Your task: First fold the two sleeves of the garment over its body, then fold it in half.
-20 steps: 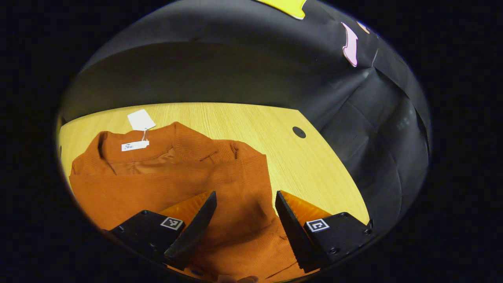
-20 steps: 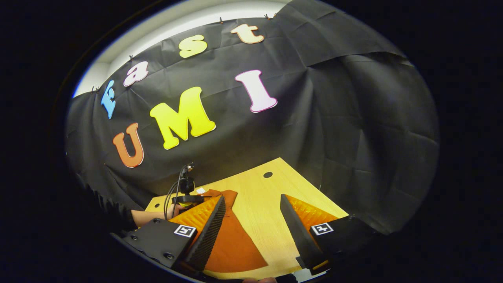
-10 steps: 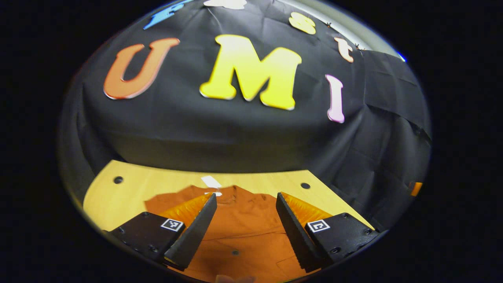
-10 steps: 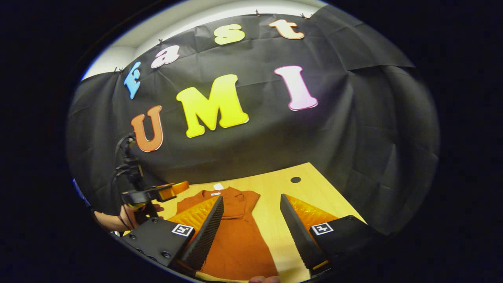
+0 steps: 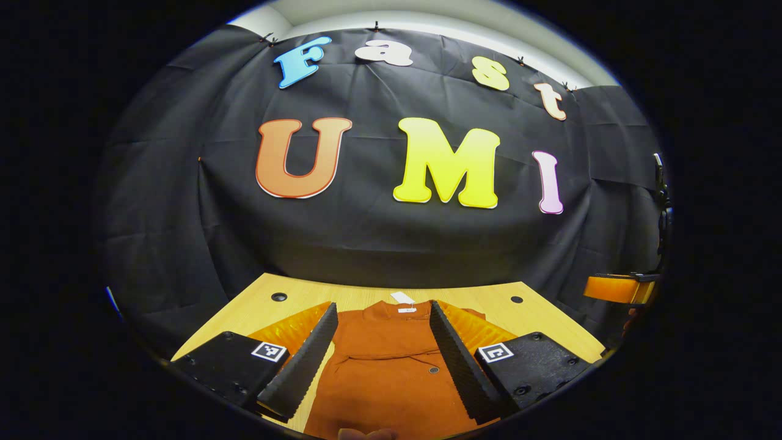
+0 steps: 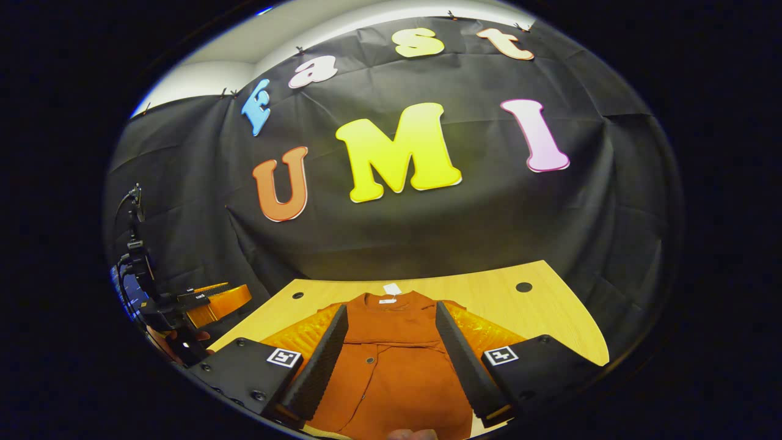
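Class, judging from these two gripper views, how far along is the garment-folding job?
Done: both sleeves look folded over the rust-orange knit garment, a narrow strip on the pale wooden table. In hand: nothing; the left hand-held gripper and right hand-held gripper hover open above it. Left: folding it in half.

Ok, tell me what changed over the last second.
Both claws pulled up and back from the sweater: the left claw, which was low over its shoulder, now sees it from farther off on the table. The right claw swung to face it squarely. Both stayed open and empty; the sweater lay flat throughout.
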The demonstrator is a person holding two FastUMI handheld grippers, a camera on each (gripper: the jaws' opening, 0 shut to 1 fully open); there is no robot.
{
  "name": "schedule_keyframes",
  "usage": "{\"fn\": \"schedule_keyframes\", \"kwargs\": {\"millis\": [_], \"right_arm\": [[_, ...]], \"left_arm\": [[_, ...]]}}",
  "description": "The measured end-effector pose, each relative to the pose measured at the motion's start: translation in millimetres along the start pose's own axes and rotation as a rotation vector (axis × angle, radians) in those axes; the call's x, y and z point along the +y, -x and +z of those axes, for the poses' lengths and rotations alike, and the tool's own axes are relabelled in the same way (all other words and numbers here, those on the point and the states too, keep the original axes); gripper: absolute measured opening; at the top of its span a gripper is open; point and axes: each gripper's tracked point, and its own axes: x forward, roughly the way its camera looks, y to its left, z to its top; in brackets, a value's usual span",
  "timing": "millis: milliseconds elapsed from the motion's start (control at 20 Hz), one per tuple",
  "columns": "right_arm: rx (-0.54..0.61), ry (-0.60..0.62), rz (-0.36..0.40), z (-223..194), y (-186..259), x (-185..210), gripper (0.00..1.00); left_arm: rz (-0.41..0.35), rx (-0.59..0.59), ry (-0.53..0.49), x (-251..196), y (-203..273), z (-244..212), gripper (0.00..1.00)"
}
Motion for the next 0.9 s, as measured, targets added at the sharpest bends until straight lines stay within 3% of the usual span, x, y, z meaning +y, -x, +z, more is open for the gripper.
{"fn": "schedule_keyframes", "kwargs": {"millis": [350, 450, 650, 800, 900], "right_arm": [[0.080, 0.035, 0.023, -33, 4, -2, 0.93], [0.150, 0.043, 0.025, -59, 13, -23, 0.93], [0.343, 0.028, -0.022, -136, 42, -89, 0.94], [0.504, 0.013, -0.133, -209, 68, -147, 0.93], [0.578, -0.023, -0.178, -246, 82, -166, 0.94]], "left_arm": [[-0.025, 0.089, 0.061, 24, 21, -35, 0.98], [-0.067, 0.189, 0.116, 36, 31, -66, 0.98], [-0.167, 0.530, 0.236, 62, 86, -165, 0.99], [-0.129, 0.683, 0.301, 91, 115, -228, 0.99], [-0.097, 0.740, 0.363, 102, 129, -251, 0.99]]}}
